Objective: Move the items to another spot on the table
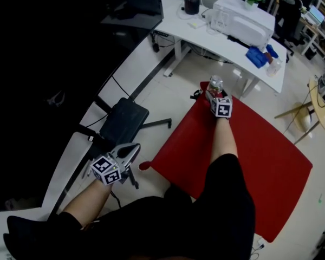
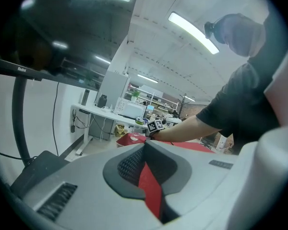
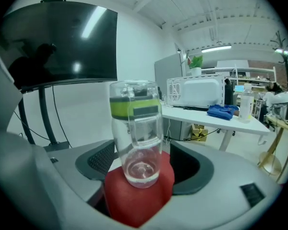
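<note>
Now | red table (image 1: 271,167) under bottle (image 3: 136,128) | right tongs (image 3: 143,159) apart around it | left tongs (image 2: 145,150) together | white desk (image 1: 176,28) behind

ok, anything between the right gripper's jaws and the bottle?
Nothing but bare table. In the right gripper view the bottle stands between the right gripper's open jaws, with only the red table showing around its base.
</note>
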The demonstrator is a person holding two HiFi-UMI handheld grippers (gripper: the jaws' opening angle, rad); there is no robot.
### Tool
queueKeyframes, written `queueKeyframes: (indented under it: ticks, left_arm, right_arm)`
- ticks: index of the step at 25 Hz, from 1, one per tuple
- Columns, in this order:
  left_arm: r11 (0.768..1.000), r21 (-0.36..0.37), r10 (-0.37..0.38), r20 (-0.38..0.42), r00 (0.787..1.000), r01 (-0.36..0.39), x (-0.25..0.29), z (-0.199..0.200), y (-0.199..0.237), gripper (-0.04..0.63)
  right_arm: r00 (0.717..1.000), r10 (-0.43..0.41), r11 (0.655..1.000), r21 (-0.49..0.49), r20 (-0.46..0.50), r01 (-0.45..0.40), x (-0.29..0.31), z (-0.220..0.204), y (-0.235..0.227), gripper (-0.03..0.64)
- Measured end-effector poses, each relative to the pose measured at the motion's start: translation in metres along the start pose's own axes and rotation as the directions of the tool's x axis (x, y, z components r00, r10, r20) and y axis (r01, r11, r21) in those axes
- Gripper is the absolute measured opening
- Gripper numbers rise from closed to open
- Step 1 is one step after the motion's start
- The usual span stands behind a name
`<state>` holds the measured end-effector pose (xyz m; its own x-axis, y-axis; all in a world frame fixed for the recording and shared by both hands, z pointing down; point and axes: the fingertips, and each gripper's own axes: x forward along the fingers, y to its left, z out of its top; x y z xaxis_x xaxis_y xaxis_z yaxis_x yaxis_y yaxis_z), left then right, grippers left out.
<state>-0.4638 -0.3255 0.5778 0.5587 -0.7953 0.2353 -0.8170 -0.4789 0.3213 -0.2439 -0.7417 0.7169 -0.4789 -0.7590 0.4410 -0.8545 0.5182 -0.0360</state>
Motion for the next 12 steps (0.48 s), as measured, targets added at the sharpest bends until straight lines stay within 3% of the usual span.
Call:
queueKeyframes:
  ticks: [6,9,12]
  left_arm:
    - [1.000,0.027,-0.017,0.014,1.000,0.016,0.009,0.004,-0.011,-0.008]
    - [0.997,0.045,-0.065,0.013,0.998,0.065,0.021,0.001,-0.036,-0.008]
    - [0.994,0.049,-0.098,0.028,0.995,0.096,0.038,0.000,-0.061,-0.008]
  right_arm:
    - [1.000,0.001,0.999,-0.040,0.014,-0.001,-0.068,-0.028,0.011,0.360]
    - [0.998,0.058,0.997,-0.057,0.010,-0.057,-0.116,-0.052,0.024,0.246]
    - [0.993,0.105,0.994,-0.038,0.051,-0.103,-0.167,-0.053,0.031,0.057]
